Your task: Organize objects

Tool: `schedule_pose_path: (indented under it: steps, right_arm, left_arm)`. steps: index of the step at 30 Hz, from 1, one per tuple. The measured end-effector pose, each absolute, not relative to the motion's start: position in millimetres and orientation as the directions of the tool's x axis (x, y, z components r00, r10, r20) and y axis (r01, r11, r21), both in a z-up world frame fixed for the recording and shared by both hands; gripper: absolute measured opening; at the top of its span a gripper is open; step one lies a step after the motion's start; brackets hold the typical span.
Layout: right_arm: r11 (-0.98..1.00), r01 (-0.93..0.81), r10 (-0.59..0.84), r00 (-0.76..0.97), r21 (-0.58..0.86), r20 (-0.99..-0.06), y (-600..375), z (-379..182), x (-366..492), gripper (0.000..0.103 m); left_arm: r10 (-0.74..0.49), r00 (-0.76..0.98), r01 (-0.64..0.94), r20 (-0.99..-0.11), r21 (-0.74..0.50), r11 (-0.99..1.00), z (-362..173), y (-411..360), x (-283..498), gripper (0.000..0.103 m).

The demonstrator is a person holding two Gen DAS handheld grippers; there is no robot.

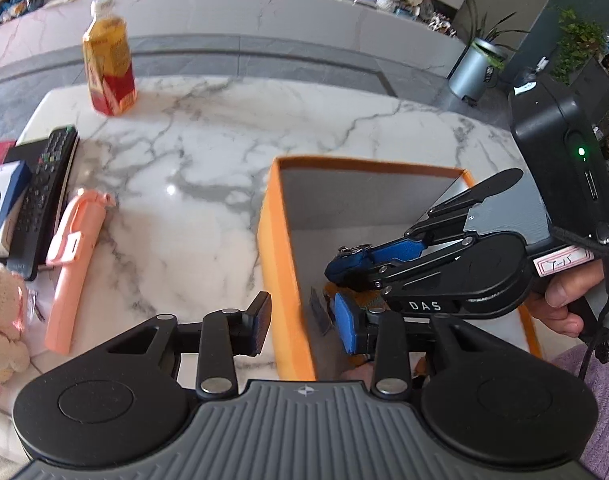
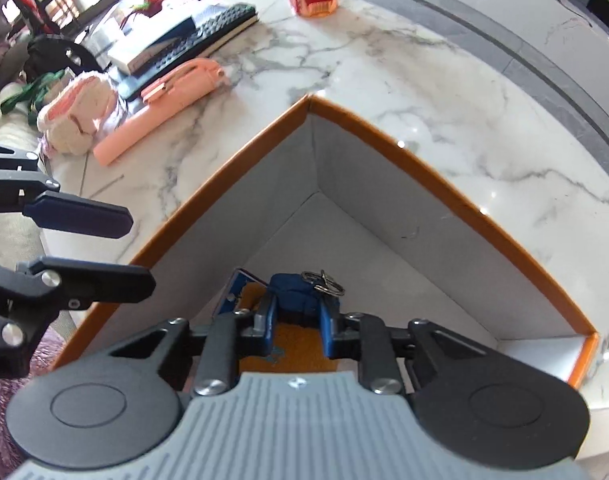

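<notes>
An orange box with a grey inside stands on the marble table; it also shows in the right wrist view. My right gripper is inside the box, shut on a small blue key case with a metal key ring; the case also shows in the left wrist view. An orange and blue flat item lies on the box floor under it. My left gripper is open, its fingers on either side of the box's left wall near the front corner.
On the table to the left lie a pink folding stick, a black remote, a blue and white box and a knitted pink toy. An orange drink bottle stands at the back.
</notes>
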State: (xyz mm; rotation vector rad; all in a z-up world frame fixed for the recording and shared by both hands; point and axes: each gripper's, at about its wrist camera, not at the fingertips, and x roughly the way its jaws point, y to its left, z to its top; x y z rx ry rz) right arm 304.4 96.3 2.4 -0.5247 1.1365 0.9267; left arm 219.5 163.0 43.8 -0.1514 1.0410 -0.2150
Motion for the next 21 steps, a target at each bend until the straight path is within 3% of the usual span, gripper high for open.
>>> schedule_pose_path:
  steps: [7, 13, 14, 17, 21]
  right_arm:
    - [0.663, -0.743, 0.327, 0.180, 0.090, -0.928, 50, 23, 308, 0.022]
    - [0.706, -0.701, 0.322, 0.189, 0.102, -0.928, 16, 29, 303, 0.022]
    - [0.707, -0.700, 0.320, 0.191, 0.101, -0.928, 12, 30, 302, 0.022]
    - [0.708, -0.699, 0.319, 0.190, 0.100, -0.928, 2, 32, 298, 0.021]
    - [0.711, -0.695, 0.323, 0.187, 0.107, -0.928, -9, 31, 298, 0.021]
  left_arm:
    - [-0.315, 0.483, 0.275, -0.817, -0.200, 0.940, 59, 119, 217, 0.041]
    - [-0.359, 0.366, 0.430, -0.858, -0.187, 0.883, 30, 62, 222, 0.043]
    - [-0.351, 0.358, 0.443, -0.865, -0.173, 0.880, 24, 54, 223, 0.045]
    - [-0.322, 0.363, 0.473, -0.875, -0.124, 0.872, 5, 37, 229, 0.062]
    - [-0.332, 0.345, 0.505, -0.878, -0.124, 0.854, -16, 26, 245, 0.065]
